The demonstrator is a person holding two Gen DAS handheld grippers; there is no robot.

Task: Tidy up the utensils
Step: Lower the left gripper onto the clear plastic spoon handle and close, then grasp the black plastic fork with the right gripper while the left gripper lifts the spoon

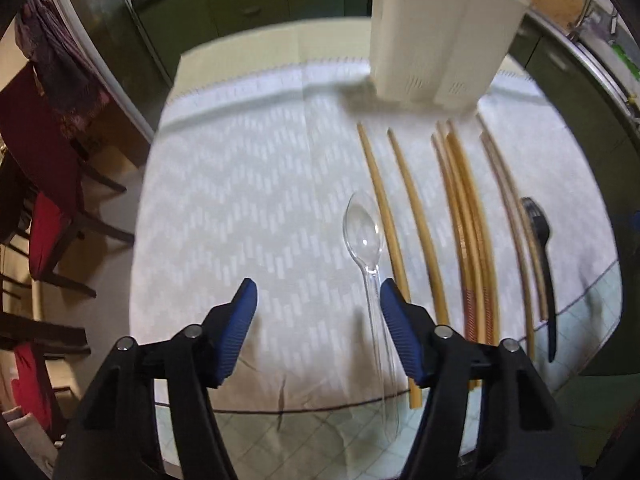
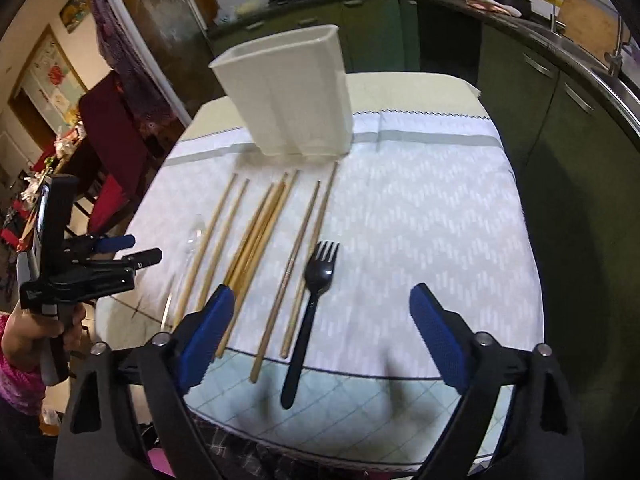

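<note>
Left hand-held gripper (image 1: 318, 298) released, blue pads spread wide above the white patterned cloth (image 1: 248, 184) on the worktop (image 2: 404, 84). Clear plastic spoon (image 1: 366, 248) lying flat on the cloth, bowl toward the far side, handle running near — just beside the inner face of the right pad (image 1: 394, 320); contact not clear. Nothing grasped.

Right hand-held gripper (image 2: 324, 300) likewise released, pads well apart, hovering over the near edge of the cloth. Black plastic fork (image 2: 310, 312) lying between the pads' lines of sight, tines pointing far, handle crossing the near hem of the cloth. Empty of any hold.

Wooden chopsticks (image 2: 256, 240) laid roughly parallel between spoon and fork — two singles on the left, a bunched group in the middle, a pair on the right just beside the fork. Cream utensil holder (image 2: 288, 96) standing upright at the far end of the cloth, near the chopstick tips. Dark red chairs (image 2: 116, 136) off to the left, green cabinets (image 2: 532, 92) beyond the worktop.
</note>
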